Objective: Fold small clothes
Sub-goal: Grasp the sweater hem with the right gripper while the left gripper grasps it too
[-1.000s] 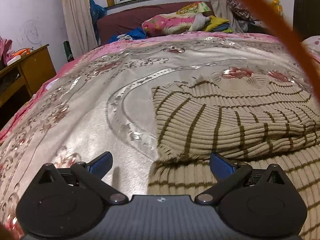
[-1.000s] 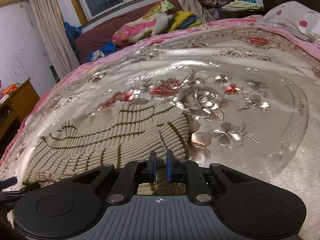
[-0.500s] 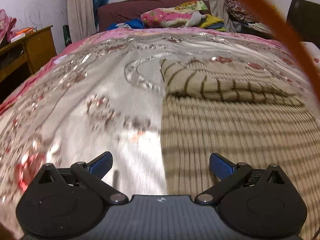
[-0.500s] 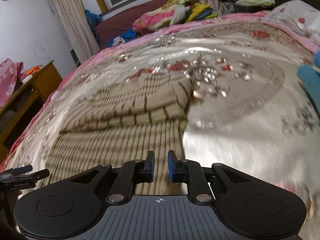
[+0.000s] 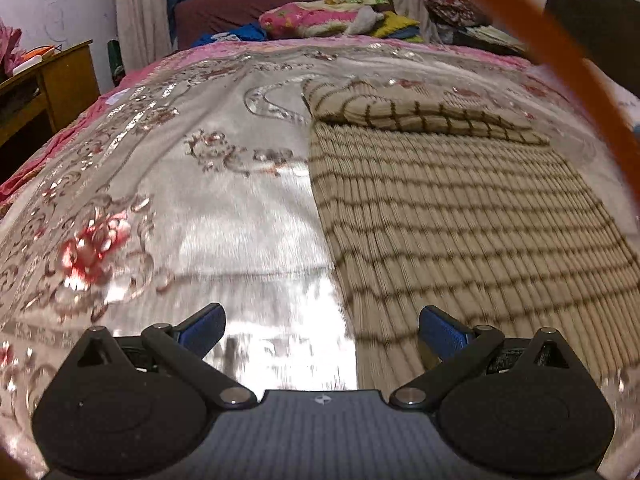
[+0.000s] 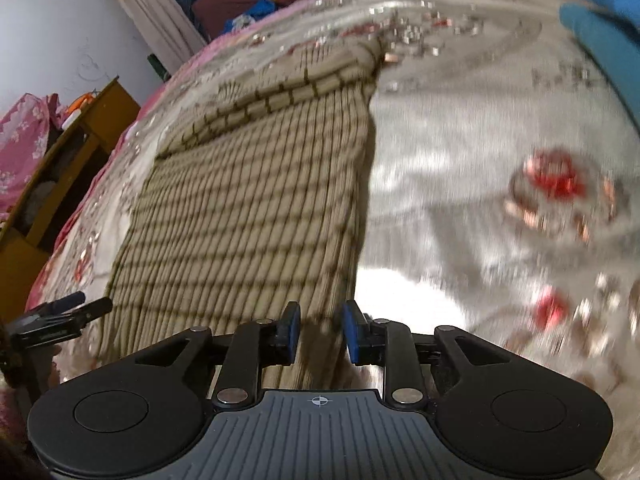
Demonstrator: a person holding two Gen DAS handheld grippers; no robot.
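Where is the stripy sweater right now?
The stripy sweater lies flat on the shiny flowered bedspread, filling the right half of the left wrist view. In the right wrist view it is left of centre, its near edge between the right gripper's fingers.

Sweater (image 5: 460, 208) lies on the bedspread (image 5: 208, 208); pillows (image 5: 316, 20) behind it

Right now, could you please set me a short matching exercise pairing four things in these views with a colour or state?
Things:
1. left gripper
2. right gripper
3. sweater
4. bedspread

Descriptions:
A. beige knit with dark stripes, top part folded over
B. jaws wide apart
C. shiny silver with red flowers
D. jaws slightly apart at the sweater's edge

Pairs: 1-B, 2-D, 3-A, 4-C
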